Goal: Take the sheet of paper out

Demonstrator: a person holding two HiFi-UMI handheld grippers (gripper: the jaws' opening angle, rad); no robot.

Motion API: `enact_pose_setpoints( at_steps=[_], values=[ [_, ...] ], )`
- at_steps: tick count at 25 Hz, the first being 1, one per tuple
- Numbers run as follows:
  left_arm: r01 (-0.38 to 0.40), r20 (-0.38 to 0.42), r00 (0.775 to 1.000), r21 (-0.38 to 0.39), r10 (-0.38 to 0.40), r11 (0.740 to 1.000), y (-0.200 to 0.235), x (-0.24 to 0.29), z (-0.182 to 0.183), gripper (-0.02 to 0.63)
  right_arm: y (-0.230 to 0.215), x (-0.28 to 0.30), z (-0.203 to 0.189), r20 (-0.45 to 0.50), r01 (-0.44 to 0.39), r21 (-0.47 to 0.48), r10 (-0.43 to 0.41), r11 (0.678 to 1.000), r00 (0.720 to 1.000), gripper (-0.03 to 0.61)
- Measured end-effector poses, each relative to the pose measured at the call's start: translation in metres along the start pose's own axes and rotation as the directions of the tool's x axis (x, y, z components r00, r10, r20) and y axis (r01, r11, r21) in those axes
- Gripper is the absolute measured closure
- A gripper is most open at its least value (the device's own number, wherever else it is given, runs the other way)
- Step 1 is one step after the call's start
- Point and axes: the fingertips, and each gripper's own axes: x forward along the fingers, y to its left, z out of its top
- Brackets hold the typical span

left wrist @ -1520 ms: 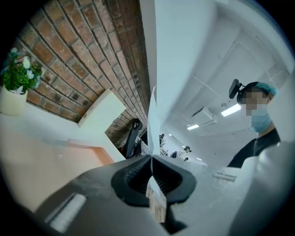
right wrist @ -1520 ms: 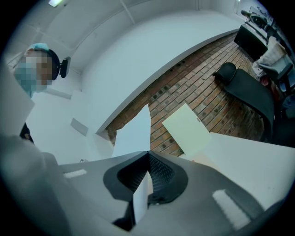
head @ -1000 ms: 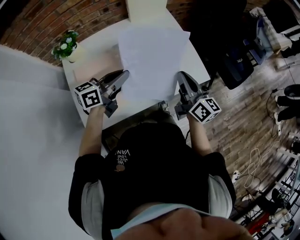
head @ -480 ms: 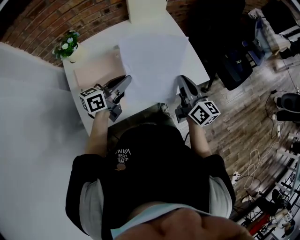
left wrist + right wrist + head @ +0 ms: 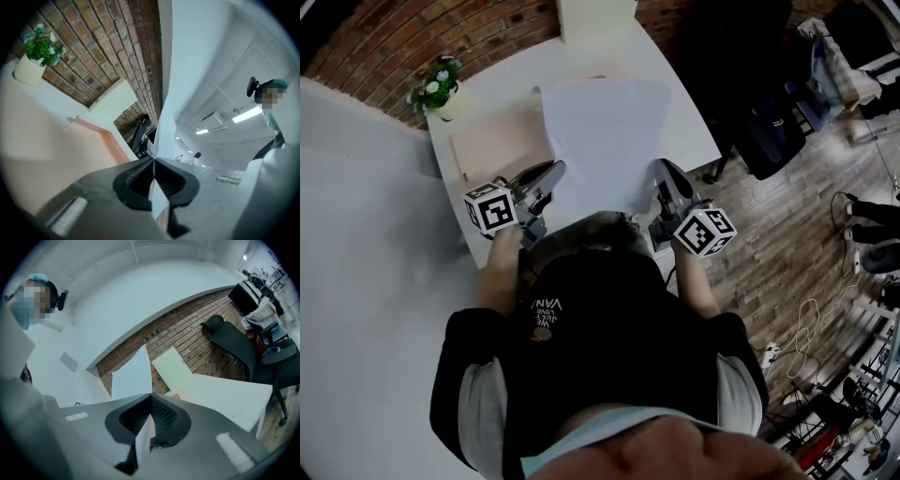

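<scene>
A white sheet of paper [image 5: 602, 141] is stretched over the white table [image 5: 692, 124], its near edge held at both corners. My left gripper [image 5: 555, 171] is shut on the near left corner, and in the left gripper view the sheet [image 5: 166, 108] rises edge-on from the closed jaws [image 5: 153, 159]. My right gripper [image 5: 662, 170] is shut on the near right corner; the sheet [image 5: 132, 376] stands up from its closed jaws [image 5: 151, 394]. A peach folder [image 5: 492, 141] lies flat to the left of the sheet, also seen under the left gripper [image 5: 56, 154].
A potted plant [image 5: 437, 86] stands at the table's far left corner. A pale upright panel [image 5: 595, 19] leans on the brick wall at the back. A black office chair [image 5: 750, 84] stands right of the table, over the wood floor.
Both grippers have drawn back toward the person and lower, taking the sheet with them. The sheet has slid off the peach folder, which now shows more.
</scene>
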Motion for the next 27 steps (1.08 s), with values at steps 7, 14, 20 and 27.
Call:
enact_pose_setpoints(
  at_steps=[7,14,20,27],
  values=[
    [-0.002,-0.006,1.000,-0.014,0.002,1.000,0.002,-0.009,-0.009,0.612,0.003,-0.004,-0.012,-0.009,0.016,0.007,-0.016,1.000,1.000,0.578],
    [-0.002,0.001,1.000,-0.028,0.002,1.000,0.003,-0.015,-0.014,0.612,0.005,-0.005,-0.019,-0.011,0.024,0.012,-0.024,1.000,1.000,0.578],
    [-0.002,0.008,1.000,-0.045,0.002,0.999,0.004,-0.017,-0.014,0.612,0.006,-0.001,-0.019,-0.014,0.024,0.010,-0.024,1.000,1.000,0.578],
    [-0.011,0.019,1.000,-0.067,0.012,0.998,0.008,-0.018,-0.012,0.612,0.006,0.004,-0.020,-0.017,0.020,0.013,-0.020,1.000,1.000,0.578]
  ],
)
